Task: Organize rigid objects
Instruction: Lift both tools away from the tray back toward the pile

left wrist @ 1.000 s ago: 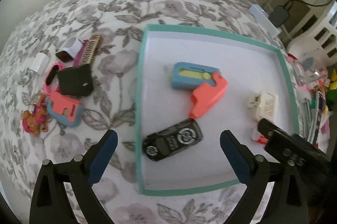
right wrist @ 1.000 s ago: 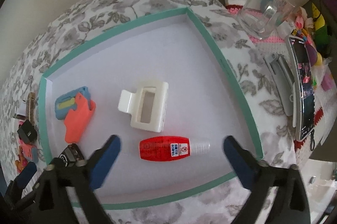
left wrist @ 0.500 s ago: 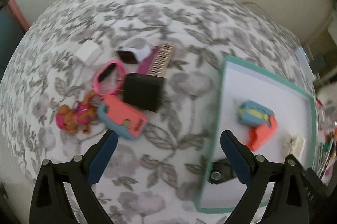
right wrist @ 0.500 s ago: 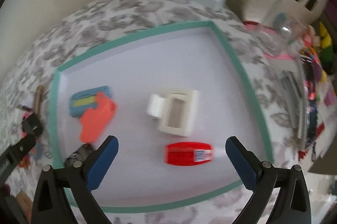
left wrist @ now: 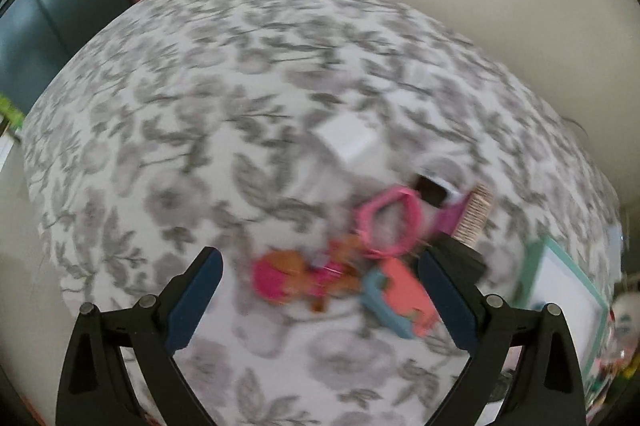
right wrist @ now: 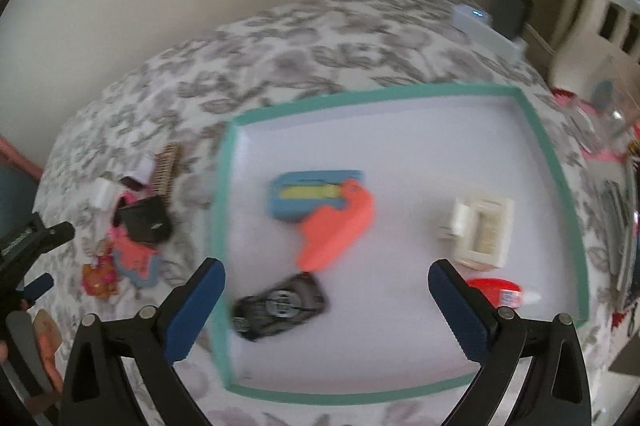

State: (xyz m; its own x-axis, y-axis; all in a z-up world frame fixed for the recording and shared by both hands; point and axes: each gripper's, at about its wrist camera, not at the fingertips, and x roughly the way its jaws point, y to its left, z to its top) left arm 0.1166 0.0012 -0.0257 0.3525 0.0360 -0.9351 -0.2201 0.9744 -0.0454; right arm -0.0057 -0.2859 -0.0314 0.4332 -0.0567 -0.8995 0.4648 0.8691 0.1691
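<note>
A teal-rimmed white tray [right wrist: 538, 130] holds a blue-and-orange case [right wrist: 324, 210], a black toy car [right wrist: 280, 306], a cream clip [right wrist: 480, 230] and a red tube [right wrist: 496, 292]. My right gripper [right wrist: 324, 306] hangs open above the tray's near side, holding nothing. Loose items lie left of the tray: a pink ring [left wrist: 386, 222], a pink-and-brown doll [left wrist: 288, 276], a coral-and-blue case [left wrist: 400, 300], a black block [right wrist: 144, 222], a white block [left wrist: 348, 138] and a comb [left wrist: 472, 216]. My left gripper [left wrist: 318, 300] is open above the doll, empty.
The floral cloth [left wrist: 180, 130] covers the whole surface, with bare cloth to the left of the pile. A white power strip [right wrist: 484, 30] with a black adapter sits at the back right. Cluttered small items [right wrist: 612, 154] lie right of the tray.
My left gripper has swung left from over the tray to over the loose pile. My right gripper's view has shifted left, so the tray's left side and the pile now show.
</note>
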